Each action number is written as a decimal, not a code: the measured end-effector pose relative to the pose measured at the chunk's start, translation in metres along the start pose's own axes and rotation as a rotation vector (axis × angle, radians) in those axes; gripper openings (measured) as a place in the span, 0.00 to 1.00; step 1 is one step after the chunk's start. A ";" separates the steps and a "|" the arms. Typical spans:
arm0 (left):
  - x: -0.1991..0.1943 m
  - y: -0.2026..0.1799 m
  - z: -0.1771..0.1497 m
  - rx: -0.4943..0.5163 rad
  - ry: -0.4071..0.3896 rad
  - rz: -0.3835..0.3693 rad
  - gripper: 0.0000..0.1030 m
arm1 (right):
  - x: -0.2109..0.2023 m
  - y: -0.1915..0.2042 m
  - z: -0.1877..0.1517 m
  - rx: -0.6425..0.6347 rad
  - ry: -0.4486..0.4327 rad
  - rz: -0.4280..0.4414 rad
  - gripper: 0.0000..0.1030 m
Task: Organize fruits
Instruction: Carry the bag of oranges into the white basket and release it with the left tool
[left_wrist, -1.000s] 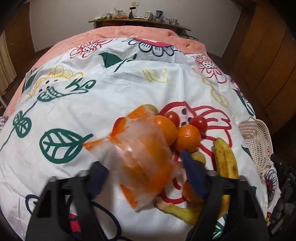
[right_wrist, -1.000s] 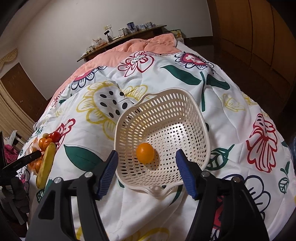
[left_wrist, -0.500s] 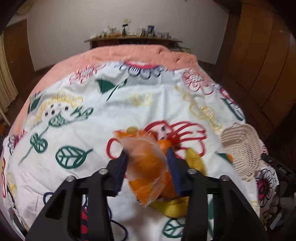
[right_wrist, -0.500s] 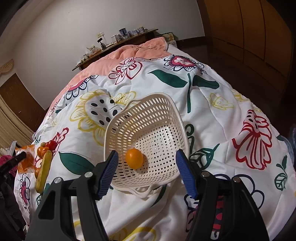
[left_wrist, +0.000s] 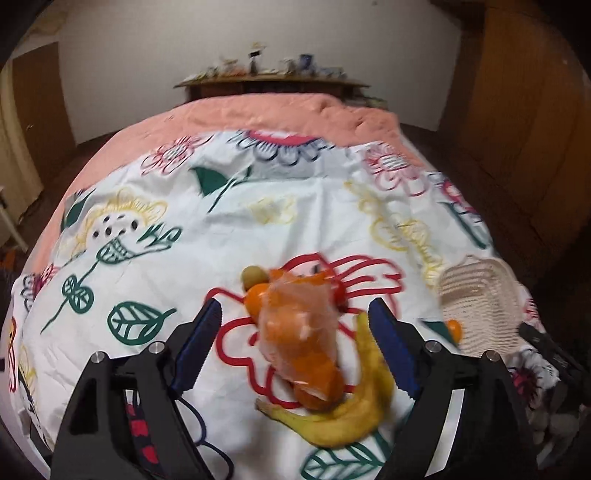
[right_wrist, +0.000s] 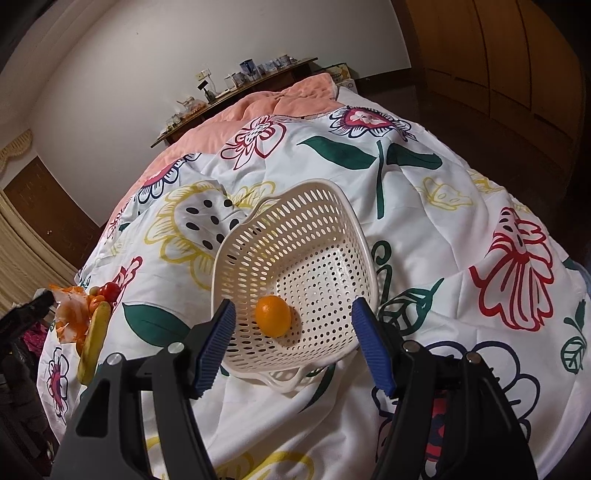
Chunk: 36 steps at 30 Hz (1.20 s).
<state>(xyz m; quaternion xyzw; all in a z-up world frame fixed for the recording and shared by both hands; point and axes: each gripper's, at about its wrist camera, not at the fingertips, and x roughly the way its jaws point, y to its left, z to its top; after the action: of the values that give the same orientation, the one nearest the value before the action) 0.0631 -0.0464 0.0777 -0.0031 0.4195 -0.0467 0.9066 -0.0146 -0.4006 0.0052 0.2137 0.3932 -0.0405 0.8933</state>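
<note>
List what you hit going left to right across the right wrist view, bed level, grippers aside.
Plastic bag → banana → orange inside the basket → red flower print on the duvet. The small fruits by the bag overlap it, so they are left out.

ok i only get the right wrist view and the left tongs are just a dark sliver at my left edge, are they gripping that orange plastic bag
observer: no. The left tongs are opening, and the plastic bag sits on the fruit pile between the pads, touching neither.
operator: anything behind the bag that i cant see
observer: yes, a small greenish round fruit at its far end, right next to an orange.
operator: and the banana, straight or what
observer: the banana is curved and wraps round the near end of the bag, on the quilt.
</note>
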 end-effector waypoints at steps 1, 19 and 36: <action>0.006 0.003 -0.001 -0.011 0.012 0.012 0.83 | 0.000 0.000 0.000 0.000 0.001 0.001 0.64; 0.020 -0.010 -0.005 0.036 0.048 -0.069 0.52 | -0.006 -0.002 0.002 0.011 -0.018 0.015 0.64; 0.032 -0.173 0.003 0.301 0.115 -0.233 0.52 | -0.018 -0.041 0.004 0.096 -0.055 0.036 0.64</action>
<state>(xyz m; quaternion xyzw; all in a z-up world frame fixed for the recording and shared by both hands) 0.0715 -0.2219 0.0630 0.0866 0.4558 -0.2136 0.8597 -0.0341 -0.4410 0.0063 0.2620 0.3624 -0.0492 0.8931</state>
